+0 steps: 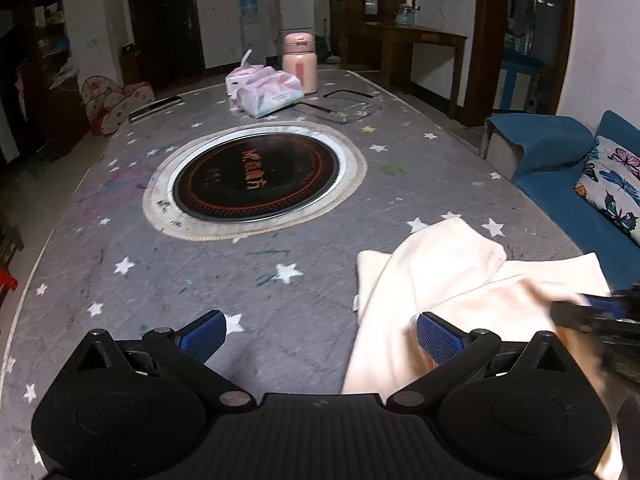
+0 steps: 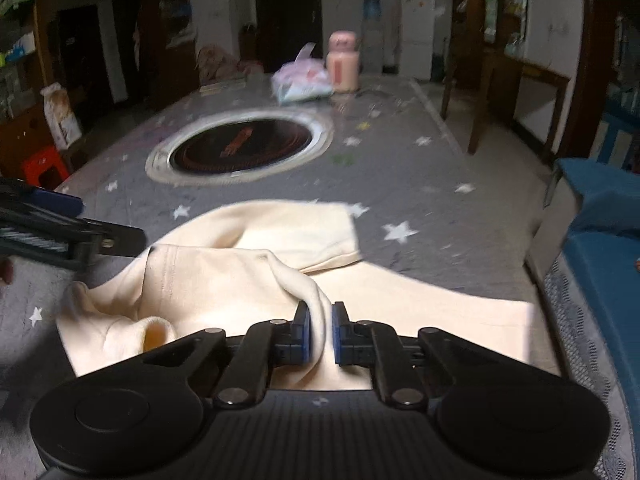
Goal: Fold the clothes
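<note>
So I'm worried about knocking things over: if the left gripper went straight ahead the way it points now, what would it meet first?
The open left gripper points over bare tablecloth. Straight on, it would likely first reach the round hotplate, then the tissue packs. The cream garment lies to its right. Depth is uncertain.

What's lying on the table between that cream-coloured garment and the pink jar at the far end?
In the left wrist view, a round black hotplate set into the table lies between the cream garment and the pink jar, with tissue packs just before the jar.
</note>
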The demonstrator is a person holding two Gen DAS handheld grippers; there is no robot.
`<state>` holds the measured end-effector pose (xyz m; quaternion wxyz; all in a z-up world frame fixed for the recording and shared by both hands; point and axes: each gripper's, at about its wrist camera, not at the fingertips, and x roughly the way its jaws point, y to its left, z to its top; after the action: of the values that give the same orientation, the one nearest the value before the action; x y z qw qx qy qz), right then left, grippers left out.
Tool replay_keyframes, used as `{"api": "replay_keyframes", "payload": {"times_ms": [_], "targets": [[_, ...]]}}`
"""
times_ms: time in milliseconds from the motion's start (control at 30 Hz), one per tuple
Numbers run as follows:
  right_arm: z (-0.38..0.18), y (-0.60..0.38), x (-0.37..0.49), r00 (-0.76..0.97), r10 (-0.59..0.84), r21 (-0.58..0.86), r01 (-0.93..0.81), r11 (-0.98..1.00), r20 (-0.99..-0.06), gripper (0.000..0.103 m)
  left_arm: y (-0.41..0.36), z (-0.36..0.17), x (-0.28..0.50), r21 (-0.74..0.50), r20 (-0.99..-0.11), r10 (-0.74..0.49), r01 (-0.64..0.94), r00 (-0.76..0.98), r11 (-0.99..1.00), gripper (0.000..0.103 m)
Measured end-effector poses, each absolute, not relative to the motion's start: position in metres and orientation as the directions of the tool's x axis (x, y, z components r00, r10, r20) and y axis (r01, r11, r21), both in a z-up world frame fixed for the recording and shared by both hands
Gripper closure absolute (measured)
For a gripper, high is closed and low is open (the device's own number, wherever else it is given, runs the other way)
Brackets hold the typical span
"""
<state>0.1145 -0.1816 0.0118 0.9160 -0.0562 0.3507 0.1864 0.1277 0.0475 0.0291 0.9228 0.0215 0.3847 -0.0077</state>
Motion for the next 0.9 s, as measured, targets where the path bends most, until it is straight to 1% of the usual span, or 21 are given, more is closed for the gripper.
{"api": "replay_keyframes", "payload": {"times_ms": [133,200,267,367,400,433,467,500,533,567,600,633,767,900], "targets": [[0.031,-0.215,0.079,0.758,0.231,0.000,-0.292,0.956,-0.610,0.094,0.042,0.022,0.133,0.021,-0.713,-0.022,0.054,0.701,0.998,0.001],[0.034,-0.234,0.061,0.773,0.197,0.013,-0.237,0.971,-0.604,0.094,0.040,0.018,0.136,0.009,-0.717,-0.039,0.065,0.696,0.998,0.001],[0.031,-0.247,0.046,0.766,0.169,0.017,-0.202,0.979,-0.621,0.094,0.039,0.012,0.140,-0.009,-0.722,-0.059,0.076,0.690,0.997,0.004],[0.017,-0.263,0.032,0.731,0.148,0.046,-0.158,0.986,-0.666,0.092,0.032,0.002,0.144,-0.015,-0.738,-0.087,0.112,0.670,0.994,0.012],[0.011,-0.266,0.030,0.720,0.154,0.072,-0.144,0.987,-0.676,0.086,0.029,-0.001,0.145,-0.018,-0.746,-0.098,0.127,0.659,0.992,0.018],[0.005,-0.267,0.030,0.709,0.159,0.086,-0.138,0.987,-0.687,0.084,0.026,-0.005,0.145,-0.023,-0.755,-0.110,0.142,0.647,0.990,0.028],[-0.001,-0.267,0.030,0.697,0.164,0.099,-0.133,0.986,-0.697,0.079,0.024,-0.008,0.145,-0.022,-0.758,-0.116,0.153,0.641,0.988,0.034],[-0.006,-0.266,0.031,0.689,0.169,0.104,-0.135,0.985,-0.705,0.077,0.022,-0.012,0.144,-0.018,-0.759,-0.119,0.162,0.640,0.987,0.038],[-0.010,-0.265,0.033,0.684,0.176,0.111,-0.139,0.984,-0.708,0.077,0.020,-0.013,0.141,-0.014,-0.753,-0.130,0.182,0.646,0.983,0.052],[-0.012,-0.263,0.035,0.682,0.183,0.116,-0.143,0.983,-0.708,0.074,0.019,-0.013,0.138,-0.013,-0.747,-0.138,0.193,0.650,0.981,0.061],[-0.014,-0.262,0.038,0.680,0.189,0.122,-0.147,0.982,-0.709,0.070,0.019,-0.012,0.136,-0.014,-0.745,-0.142,0.198,0.651,0.980,0.075],[-0.015,-0.259,0.042,0.675,0.200,0.125,-0.158,0.979,-0.711,0.068,0.021,-0.012,0.135,-0.009,-0.744,-0.132,0.189,0.655,0.982,0.080],[-0.016,-0.239,0.064,0.651,0.253,0.122,-0.240,0.963,-0.716,0.065,0.040,-0.013,0.134,0.039,-0.729,-0.038,0.097,0.684,0.995,0.082],[-0.014,-0.208,0.096,0.619,0.307,0.121,-0.324,0.938,-0.723,0.063,0.080,-0.012,0.136,0.047,-0.728,0.055,-0.031,0.684,0.998,0.083]]}}
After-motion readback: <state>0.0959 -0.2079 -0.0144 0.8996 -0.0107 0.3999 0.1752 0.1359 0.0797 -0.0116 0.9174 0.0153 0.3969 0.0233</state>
